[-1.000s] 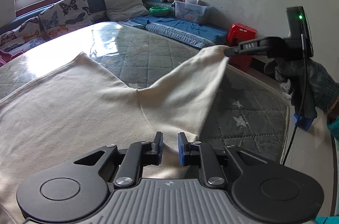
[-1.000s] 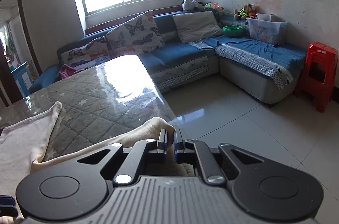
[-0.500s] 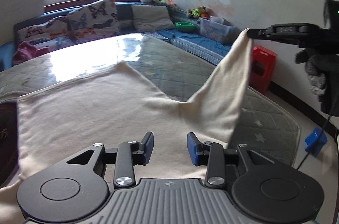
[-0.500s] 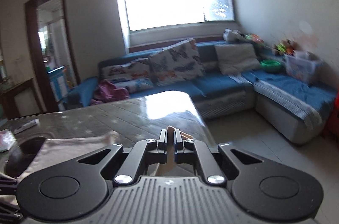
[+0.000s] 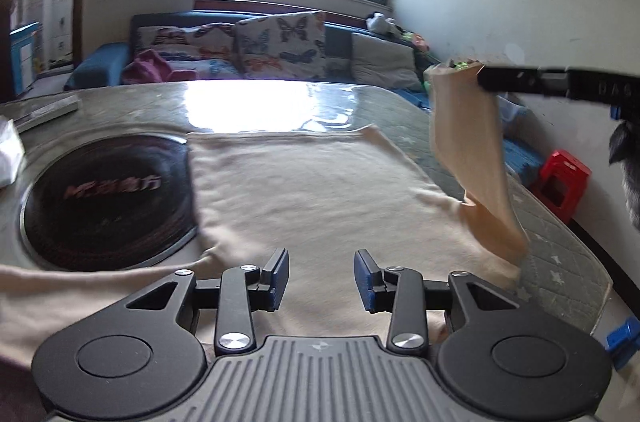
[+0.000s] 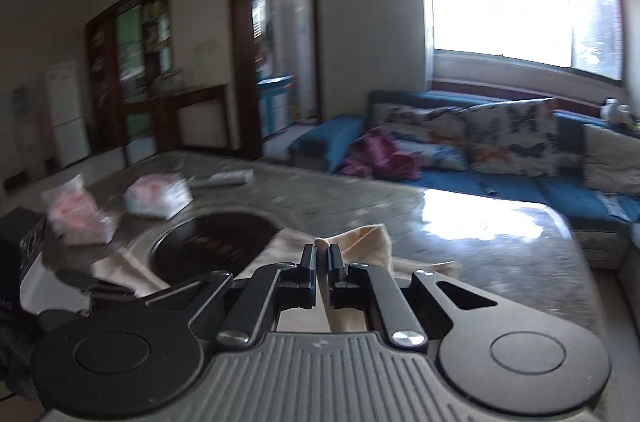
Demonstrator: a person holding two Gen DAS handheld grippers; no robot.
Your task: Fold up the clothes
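My right hand-held gripper (image 6: 322, 256) is clenched on a corner of the cream garment (image 5: 320, 190), lifting it off the desk (image 5: 380, 102). My left hand-held gripper (image 5: 321, 278) hangs released above the cloth (nothing between its jaws).

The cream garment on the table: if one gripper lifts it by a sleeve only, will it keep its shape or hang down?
Probably it hangs limp: the sleeve pinched in the right gripper already droops and twists. It seems light, since the thin pinch holds it. The body likely drags across the table.
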